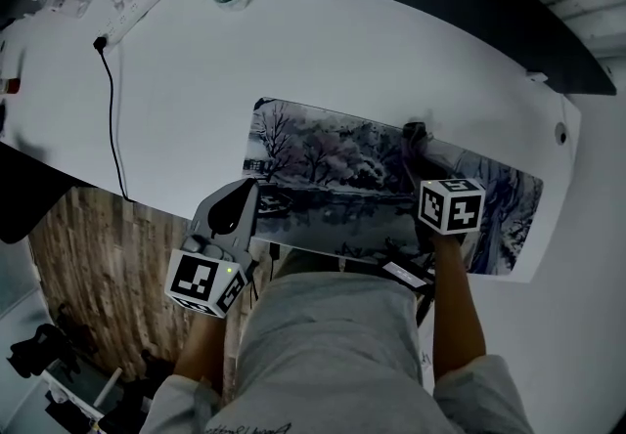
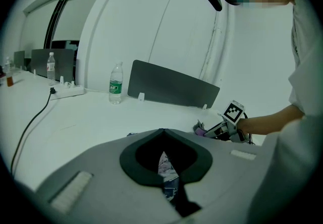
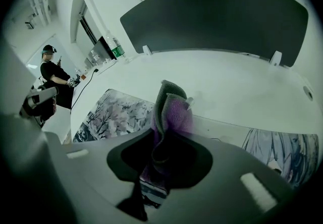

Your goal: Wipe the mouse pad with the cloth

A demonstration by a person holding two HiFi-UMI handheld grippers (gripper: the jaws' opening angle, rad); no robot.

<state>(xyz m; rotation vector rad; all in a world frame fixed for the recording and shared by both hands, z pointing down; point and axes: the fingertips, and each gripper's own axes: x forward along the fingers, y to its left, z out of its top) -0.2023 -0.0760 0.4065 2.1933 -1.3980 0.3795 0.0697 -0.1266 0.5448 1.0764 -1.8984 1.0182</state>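
Right gripper (image 1: 421, 151) clamped on cloth (image 3: 170, 113). Folded wad sticks out ahead of jaws, seemingly down on mouse pad (image 1: 333, 178) by its far edge.

Left gripper (image 1: 250, 190) pinched shut on pad's near-left edge; sliver of print shows between jaws.

To wipe well:
- Hold left pinch firm so pad can't creep on smooth white desk (image 1: 391, 61).
- Press cloth flat.
- Draw long overlapping strokes away from left gripper.

Cloth: soft, nubby, purple-grey. Pad: thin, limp, long rectangle, wintry tree print.
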